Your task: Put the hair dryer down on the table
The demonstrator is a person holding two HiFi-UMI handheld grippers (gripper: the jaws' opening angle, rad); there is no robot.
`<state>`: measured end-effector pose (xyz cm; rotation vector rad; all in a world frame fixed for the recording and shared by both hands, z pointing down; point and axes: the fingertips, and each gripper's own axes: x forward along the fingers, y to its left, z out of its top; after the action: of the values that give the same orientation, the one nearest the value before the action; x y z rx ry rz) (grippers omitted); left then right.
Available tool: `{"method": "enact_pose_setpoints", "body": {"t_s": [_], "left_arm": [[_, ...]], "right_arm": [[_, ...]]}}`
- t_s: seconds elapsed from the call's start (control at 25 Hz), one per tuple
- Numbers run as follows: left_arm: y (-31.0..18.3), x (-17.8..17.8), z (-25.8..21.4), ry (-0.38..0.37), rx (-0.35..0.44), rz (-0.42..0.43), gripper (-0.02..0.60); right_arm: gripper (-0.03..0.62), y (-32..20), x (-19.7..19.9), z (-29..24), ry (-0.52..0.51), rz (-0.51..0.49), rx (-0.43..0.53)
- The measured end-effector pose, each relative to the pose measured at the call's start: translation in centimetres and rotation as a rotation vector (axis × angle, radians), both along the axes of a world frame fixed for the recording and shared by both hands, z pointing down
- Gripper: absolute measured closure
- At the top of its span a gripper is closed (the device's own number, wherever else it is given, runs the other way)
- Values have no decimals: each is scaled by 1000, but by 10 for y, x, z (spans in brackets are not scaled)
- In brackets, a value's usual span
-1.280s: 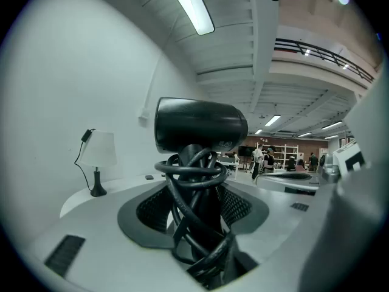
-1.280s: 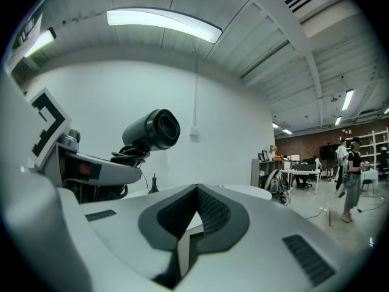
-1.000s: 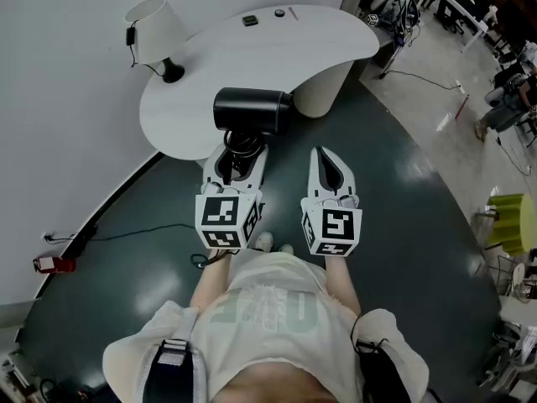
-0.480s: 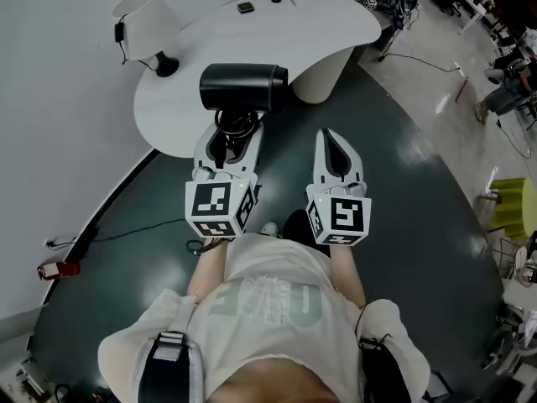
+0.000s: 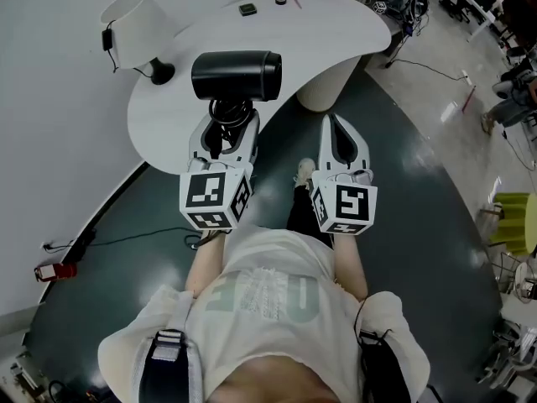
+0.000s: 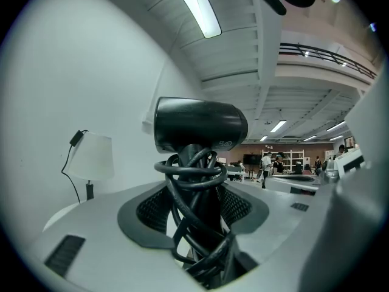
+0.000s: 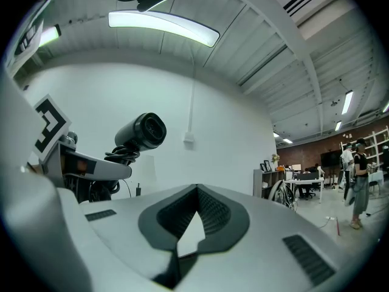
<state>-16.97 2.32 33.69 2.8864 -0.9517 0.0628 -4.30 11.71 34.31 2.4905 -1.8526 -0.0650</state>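
Note:
A black hair dryer [image 5: 235,75] hangs barrel-sideways above the near edge of the white curved table [image 5: 159,120]. Its cord is wound round the handle [image 6: 196,187], and my left gripper [image 5: 225,129] is shut on that wrapped handle. In the left gripper view the dryer [image 6: 200,123] stands upright between the jaws. My right gripper [image 5: 335,126] is to the right of it, over the dark floor, shut with nothing in it. In the right gripper view its jaws [image 7: 196,190] meet at the tips, and the dryer [image 7: 143,131] shows at the upper left.
A white table lamp [image 5: 132,25] stands at the table's left end, with its cord plugged at the wall. Small dark items [image 5: 247,9] lie at the far edge. The table's pedestal [image 5: 323,89] is on the right. A cable and a red object [image 5: 50,269] lie on the floor to the left.
The person has stepped forward. The left gripper has carried the hair dryer from the table's near edge to over the tabletop. The right gripper has moved forward alongside it.

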Motion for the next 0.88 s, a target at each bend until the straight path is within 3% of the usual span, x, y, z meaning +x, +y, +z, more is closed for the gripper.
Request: {"method": "enact_pose_setpoints", "body": {"t_s": [0.44, 0.88], "left_arm": [[-76, 91, -9, 21, 3, -85, 353], [-181, 207, -39, 14, -2, -202, 351]], "right_arm": [[598, -88, 102, -5, 2, -73, 17], [599, -213, 213, -16, -15, -209, -51]]}}
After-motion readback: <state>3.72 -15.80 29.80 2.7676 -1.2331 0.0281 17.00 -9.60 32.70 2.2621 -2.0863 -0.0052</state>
